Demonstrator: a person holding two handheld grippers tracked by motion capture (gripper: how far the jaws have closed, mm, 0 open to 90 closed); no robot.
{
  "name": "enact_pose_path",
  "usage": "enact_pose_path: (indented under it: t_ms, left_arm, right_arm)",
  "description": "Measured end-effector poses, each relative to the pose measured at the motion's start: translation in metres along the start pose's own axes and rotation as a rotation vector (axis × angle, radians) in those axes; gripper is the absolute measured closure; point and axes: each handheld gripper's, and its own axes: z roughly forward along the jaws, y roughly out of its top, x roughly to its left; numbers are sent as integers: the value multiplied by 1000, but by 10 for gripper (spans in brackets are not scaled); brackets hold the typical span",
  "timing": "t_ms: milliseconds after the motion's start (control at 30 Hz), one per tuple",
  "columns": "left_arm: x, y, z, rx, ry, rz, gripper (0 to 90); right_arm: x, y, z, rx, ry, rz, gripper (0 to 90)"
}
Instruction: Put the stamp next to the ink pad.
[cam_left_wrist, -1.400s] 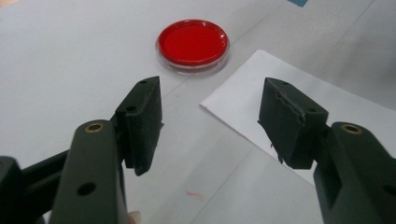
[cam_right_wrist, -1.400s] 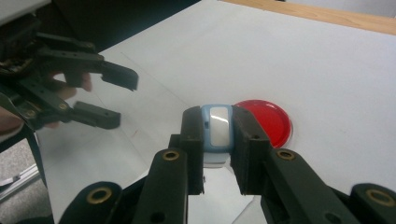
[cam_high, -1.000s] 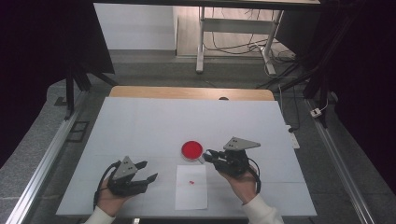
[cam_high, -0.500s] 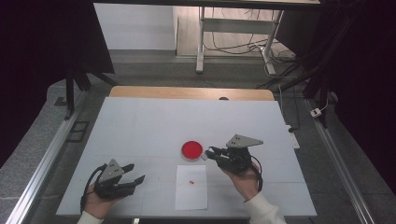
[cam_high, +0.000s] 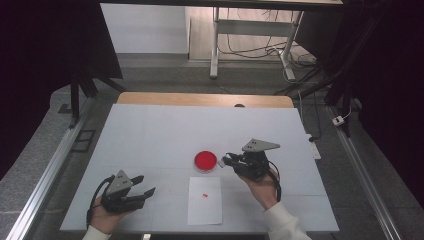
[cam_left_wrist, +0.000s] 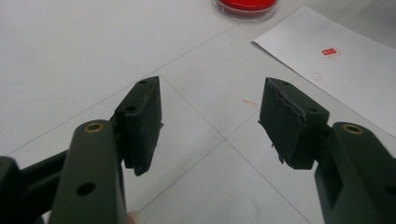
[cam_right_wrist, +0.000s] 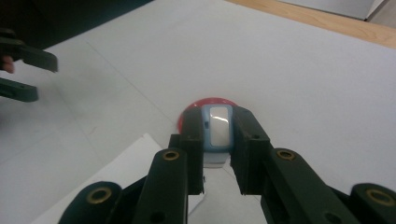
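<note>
A red round dish (cam_high: 205, 160) sits mid-table, just beyond a white paper sheet (cam_high: 205, 205) bearing a small red square mark (cam_high: 204, 194). My right gripper (cam_high: 226, 161) is right of the dish, with its tips almost at the rim. In the right gripper view the gripper (cam_right_wrist: 218, 140) is shut on a small pale-blue block with a white face (cam_right_wrist: 218, 126), held over the near edge of the dish (cam_right_wrist: 210, 103). My left gripper (cam_high: 145, 187) rests open near the front left, with nothing between its jaws. The left gripper view shows that gripper (cam_left_wrist: 210, 121), the dish (cam_left_wrist: 245, 5) and the paper (cam_left_wrist: 345, 74) ahead.
The white tabletop (cam_high: 160, 130) has a wooden far edge (cam_high: 205, 99). Metal rails run along both sides, and a table frame with cables stands beyond on the floor. In the right gripper view the left gripper (cam_right_wrist: 23, 70) appears at far left.
My left gripper has drawn back to the left, away from the paper. The right gripper with the block has edged slightly farther up the table beside the dish.
</note>
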Motion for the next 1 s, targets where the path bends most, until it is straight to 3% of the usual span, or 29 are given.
enact_pose_path:
  t_ms: [333, 600, 1000]
  left_arm:
    - [2, -1, -1, -1, 2, -1, 388]
    - [2, -1, -1, 4, 6, 2, 387]
    - [2, -2, -2, 0, 9, 0, 385]
  right_arm:
    - [-17, 2, 23, 109, -82, -57, 748]
    - [-23, -1, 41, 176, -139, -98, 747]
    - [-31, -5, 55, 208, -170, -86, 744]
